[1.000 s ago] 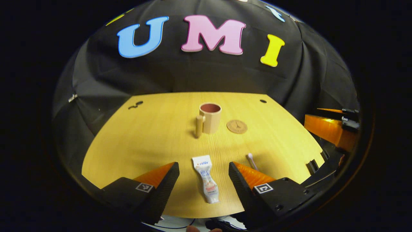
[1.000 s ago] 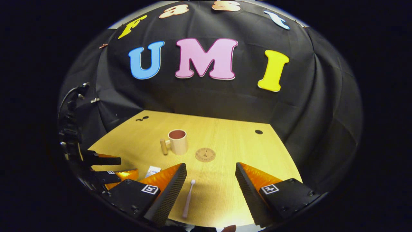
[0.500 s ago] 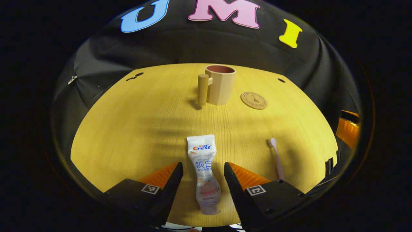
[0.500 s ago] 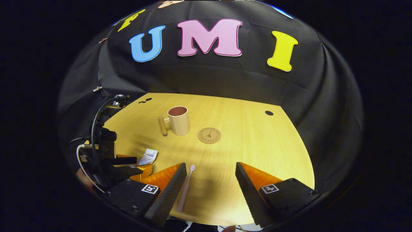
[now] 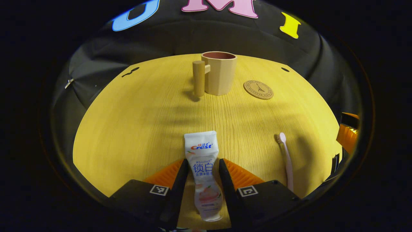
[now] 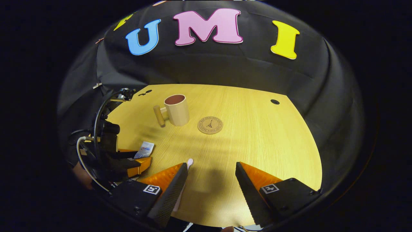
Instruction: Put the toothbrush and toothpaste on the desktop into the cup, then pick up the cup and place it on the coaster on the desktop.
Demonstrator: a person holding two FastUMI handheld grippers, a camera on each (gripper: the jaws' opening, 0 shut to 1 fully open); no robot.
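Matt wood-grain desktop (image 5: 135, 122), glossy plastic toothpaste (image 5: 202, 161) tube, matt smooth cup (image 5: 219, 73), cork-like coaster (image 5: 258, 89).

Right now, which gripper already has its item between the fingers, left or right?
The left gripper: the toothpaste lies squeezed between its fingers. The right gripper stands wide open, with the toothbrush beside one finger.

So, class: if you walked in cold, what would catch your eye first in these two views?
First, the toothpaste tube lying at the near edge of the yellow desktop, with the left gripper closed in against both its sides. Next, the cup standing upright farther back, the round coaster beside it. The toothbrush lies off to the tube's right.
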